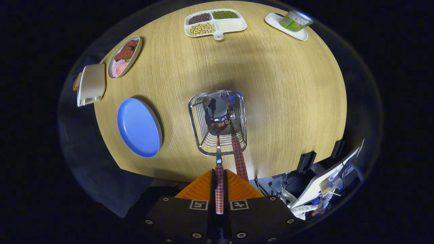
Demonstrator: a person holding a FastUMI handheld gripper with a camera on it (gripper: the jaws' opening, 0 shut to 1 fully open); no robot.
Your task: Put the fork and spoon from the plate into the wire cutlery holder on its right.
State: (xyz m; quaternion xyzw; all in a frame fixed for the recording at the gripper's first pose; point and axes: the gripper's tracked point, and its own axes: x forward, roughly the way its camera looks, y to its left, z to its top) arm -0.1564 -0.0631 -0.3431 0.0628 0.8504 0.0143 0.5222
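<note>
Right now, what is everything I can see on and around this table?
Table: one, light wood, round, under everything.
Wire holder: one, silver, mid-table, just ahead of the fingers.
Spoon: one, shiny bowl, red-checked handle, gripped, bowl over the holder.
Second handle: one, red-checked, standing in the holder beside the spoon; likely the fork, head hidden.
Blue plate: one, bare, left of the holder.
Divided tray: one, white, far edge, holding beans and grains.
Oval dish: one, white, far left, holding food.
Cream box: one, at the table's left edge.
Green tub: one, on a white tray, far right.
Tool: one, fingers closed on the spoon's handle.
</note>
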